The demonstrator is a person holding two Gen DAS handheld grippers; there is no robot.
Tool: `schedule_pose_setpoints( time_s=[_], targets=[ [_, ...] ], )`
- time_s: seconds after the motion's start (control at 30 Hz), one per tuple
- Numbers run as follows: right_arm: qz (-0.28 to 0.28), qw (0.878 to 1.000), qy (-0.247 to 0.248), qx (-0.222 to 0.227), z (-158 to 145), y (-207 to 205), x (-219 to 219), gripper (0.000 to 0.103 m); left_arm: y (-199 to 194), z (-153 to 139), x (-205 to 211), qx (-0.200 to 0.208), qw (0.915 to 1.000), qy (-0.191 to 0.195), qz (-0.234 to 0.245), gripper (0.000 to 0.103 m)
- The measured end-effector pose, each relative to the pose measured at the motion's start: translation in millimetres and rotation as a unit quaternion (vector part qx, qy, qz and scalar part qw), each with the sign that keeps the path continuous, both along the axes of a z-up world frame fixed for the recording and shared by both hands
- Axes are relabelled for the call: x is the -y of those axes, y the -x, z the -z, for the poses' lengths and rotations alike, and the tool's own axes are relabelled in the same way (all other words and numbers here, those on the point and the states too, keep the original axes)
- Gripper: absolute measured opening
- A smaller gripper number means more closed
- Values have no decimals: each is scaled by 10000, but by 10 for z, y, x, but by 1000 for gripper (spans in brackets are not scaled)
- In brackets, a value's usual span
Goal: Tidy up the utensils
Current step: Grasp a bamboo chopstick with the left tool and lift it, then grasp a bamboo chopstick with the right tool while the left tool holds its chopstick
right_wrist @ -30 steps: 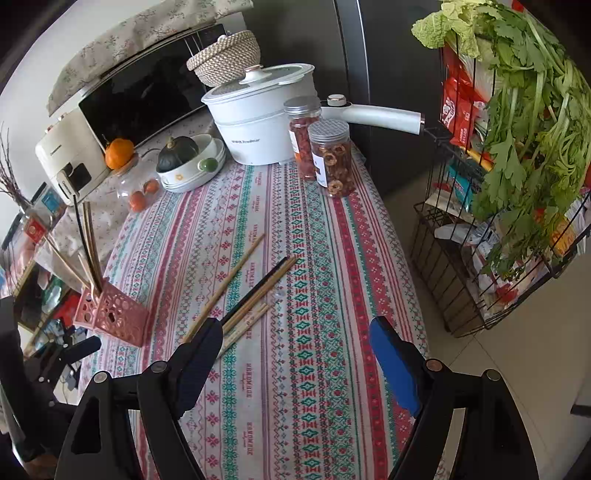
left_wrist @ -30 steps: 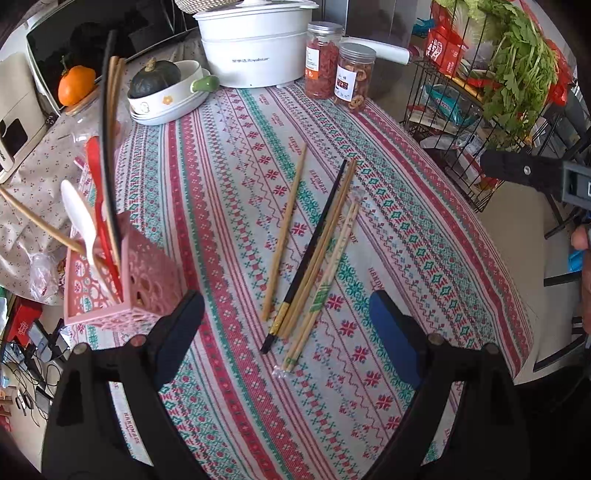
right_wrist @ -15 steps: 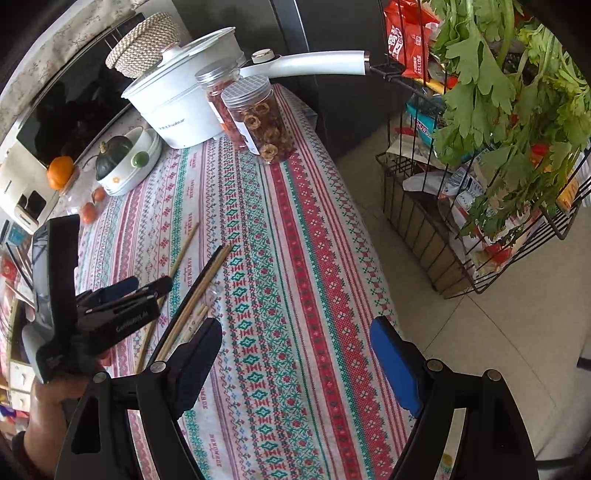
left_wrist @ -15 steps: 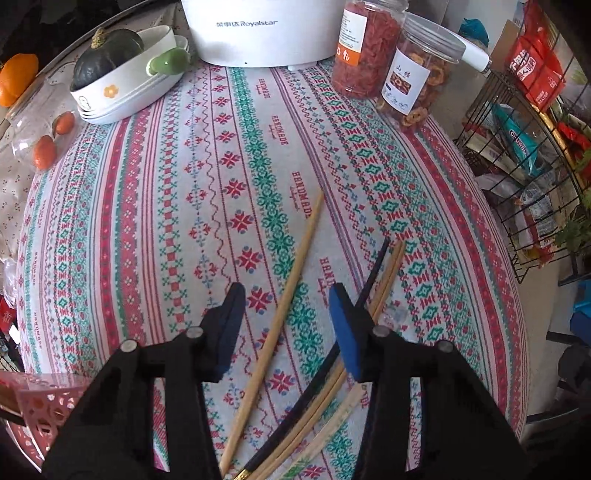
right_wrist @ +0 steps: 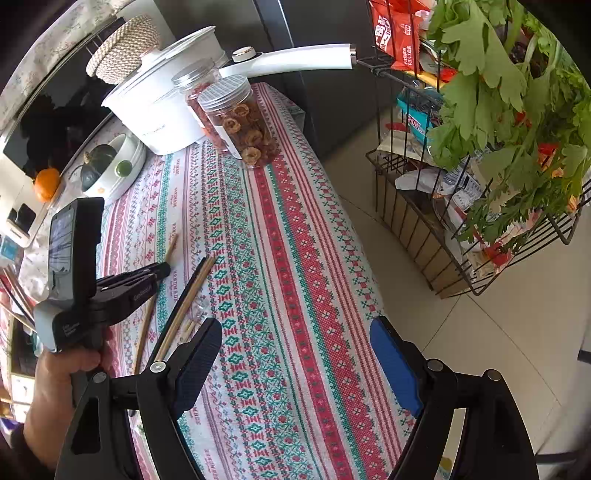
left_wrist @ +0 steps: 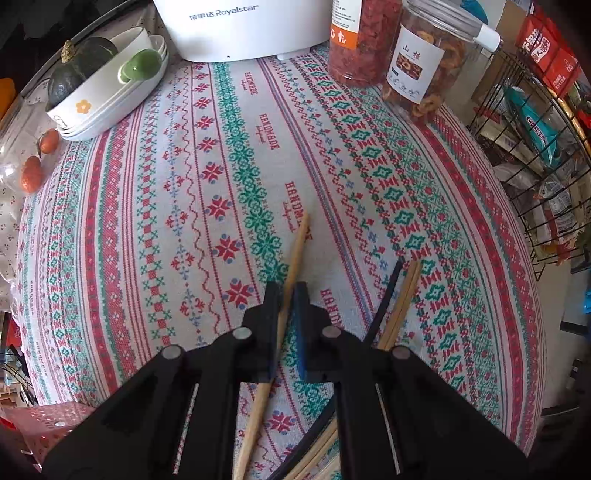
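My left gripper (left_wrist: 287,291) is shut on a single wooden chopstick (left_wrist: 297,243) that lies on the patterned tablecloth (left_wrist: 192,192). To its right lies a bundle of chopsticks (left_wrist: 397,302), one black and the rest wooden. The corner of the pink utensil basket (left_wrist: 44,424) shows at the lower left. In the right wrist view the left gripper (right_wrist: 162,269) sits low over the single chopstick (right_wrist: 170,248), beside the bundle (right_wrist: 192,291). My right gripper (right_wrist: 295,354) is open and empty above the table's right side.
A white pot (left_wrist: 240,29), two snack jars (left_wrist: 417,70), and a bowl with a squash (left_wrist: 99,85) stand at the back. A wire rack (right_wrist: 461,229) with greens and packets stands on the floor to the right of the table.
My left gripper has come down and forward over the single chopstick and closed on it. My right gripper has swung right and stays open.
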State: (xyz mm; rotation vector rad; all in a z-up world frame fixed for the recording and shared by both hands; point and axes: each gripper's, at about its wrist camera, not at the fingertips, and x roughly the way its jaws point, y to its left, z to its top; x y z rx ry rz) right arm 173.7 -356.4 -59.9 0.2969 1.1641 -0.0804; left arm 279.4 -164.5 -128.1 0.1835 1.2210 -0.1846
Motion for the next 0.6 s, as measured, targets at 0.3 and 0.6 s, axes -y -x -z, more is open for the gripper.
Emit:
schedule_pose_setpoints(
  time_s=[0.3, 0.6],
  targets=[
    [-102, 9997, 211, 16, -23, 45, -57, 84, 691, -321, -195, 517, 9980, 88, 343, 7],
    [-136, 9999, 65, -28, 6, 80, -169, 84, 1381, -961, -581, 1292, 9880, 540, 659, 6]
  ],
)
